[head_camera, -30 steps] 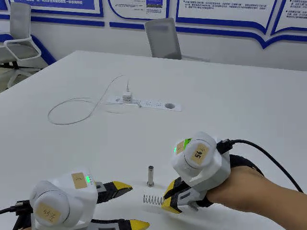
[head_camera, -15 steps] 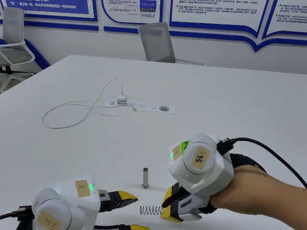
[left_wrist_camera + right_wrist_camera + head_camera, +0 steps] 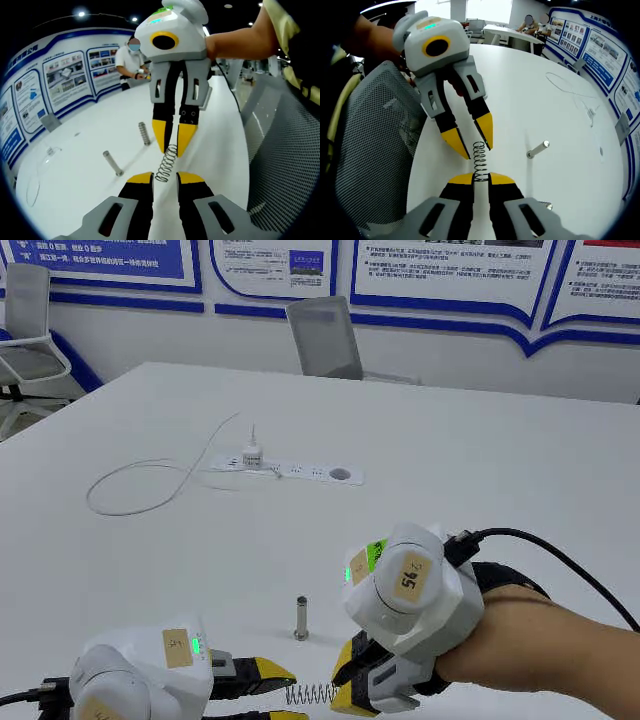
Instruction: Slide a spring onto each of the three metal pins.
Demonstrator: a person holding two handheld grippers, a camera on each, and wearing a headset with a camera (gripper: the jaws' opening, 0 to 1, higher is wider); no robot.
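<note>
In the head view the right gripper (image 3: 342, 680) carries a spring (image 3: 310, 695) low over the table (image 3: 450, 460), just in front of an upright bare pin (image 3: 301, 618), with the left gripper (image 3: 275, 695) facing it. In the left gripper view its own jaws stand apart, astride the spring's free end; a far pin (image 3: 144, 133) looks ribbed, perhaps already sleeved. In the right gripper view its jaws are clamped on the spring's near end. I judge this a handover or steadying step. Next, the spring must be turned upright, its bore lined up over the bare pin's top, then lowered.
</note>
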